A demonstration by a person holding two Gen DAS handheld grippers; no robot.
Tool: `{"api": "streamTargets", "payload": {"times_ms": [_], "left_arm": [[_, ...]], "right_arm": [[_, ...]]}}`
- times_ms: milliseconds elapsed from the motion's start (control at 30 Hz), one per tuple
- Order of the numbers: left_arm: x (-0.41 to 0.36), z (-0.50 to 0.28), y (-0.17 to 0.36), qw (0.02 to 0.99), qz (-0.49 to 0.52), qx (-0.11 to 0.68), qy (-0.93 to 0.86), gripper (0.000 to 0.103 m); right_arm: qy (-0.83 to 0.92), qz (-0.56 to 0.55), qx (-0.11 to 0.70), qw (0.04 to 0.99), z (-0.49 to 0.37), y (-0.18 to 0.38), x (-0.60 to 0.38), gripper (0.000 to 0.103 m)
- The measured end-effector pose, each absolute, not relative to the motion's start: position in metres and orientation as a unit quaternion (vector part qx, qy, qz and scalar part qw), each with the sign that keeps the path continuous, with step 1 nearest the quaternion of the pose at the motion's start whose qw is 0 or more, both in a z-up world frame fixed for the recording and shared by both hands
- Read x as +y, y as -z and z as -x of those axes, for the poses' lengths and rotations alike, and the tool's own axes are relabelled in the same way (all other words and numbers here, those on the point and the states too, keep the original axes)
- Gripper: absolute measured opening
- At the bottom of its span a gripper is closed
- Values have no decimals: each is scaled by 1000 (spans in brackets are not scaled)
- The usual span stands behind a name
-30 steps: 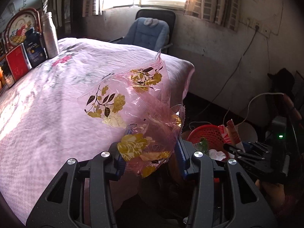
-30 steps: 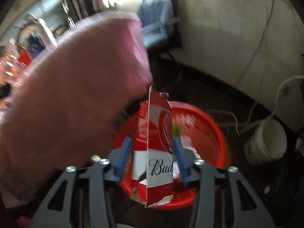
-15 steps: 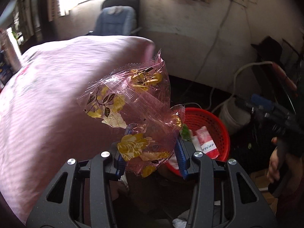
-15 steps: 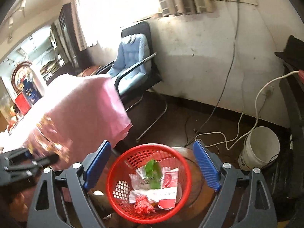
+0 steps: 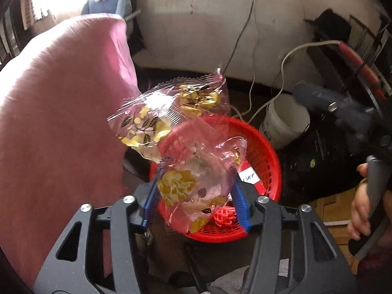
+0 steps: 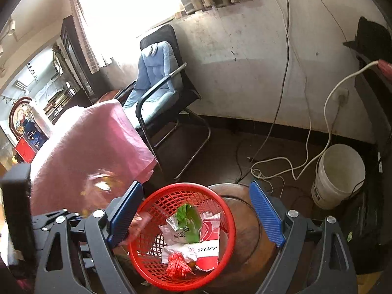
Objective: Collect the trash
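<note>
My left gripper (image 5: 196,196) is shut on a clear pink plastic wrapper with gold flowers (image 5: 171,132) and holds it over the red mesh basket (image 5: 264,156). My right gripper (image 6: 196,215) is open and empty above the same red basket (image 6: 156,210). In the basket lie a red and white Budweiser wrapper (image 6: 208,247), a green and silver wrapper (image 6: 186,225) and a red yarn ball (image 6: 177,267). The left gripper with its wrapper shows blurred at the left of the right wrist view (image 6: 100,186).
A table with a pink cloth (image 5: 56,127) stands left of the basket. The basket rests on a round wooden stool (image 6: 247,230). A white bucket (image 6: 338,174), floor cables (image 6: 276,166) and a blue padded chair (image 6: 159,78) stand near the wall.
My left gripper carried the flowered wrapper off the table to above the basket. My right gripper let the Budweiser wrapper drop into the basket, opened and drew back.
</note>
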State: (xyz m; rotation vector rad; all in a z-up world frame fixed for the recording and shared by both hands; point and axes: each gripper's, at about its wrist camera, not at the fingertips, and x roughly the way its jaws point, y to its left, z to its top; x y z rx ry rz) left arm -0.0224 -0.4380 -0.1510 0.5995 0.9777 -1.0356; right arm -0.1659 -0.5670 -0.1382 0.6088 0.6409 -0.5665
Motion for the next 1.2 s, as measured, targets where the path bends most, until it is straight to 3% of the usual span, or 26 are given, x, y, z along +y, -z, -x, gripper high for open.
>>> {"api": "streamTargets", "payload": {"times_ms": [200, 567, 700, 1200], "left_arm": [[-439, 22, 154, 719, -283, 439, 459, 70], [-401, 20, 131, 760, -261, 404, 438, 74], [-378, 18, 121, 776, -248, 394, 425, 75], [-292, 22, 81, 808, -196, 351, 430, 80]], "right_arm": [[263, -306, 304, 863, 165, 143, -567, 87], [237, -294, 310, 873, 148, 127, -540, 87], [241, -275, 314, 876, 140, 113, -522, 94], [278, -213, 318, 881, 150, 45, -440, 97]]}}
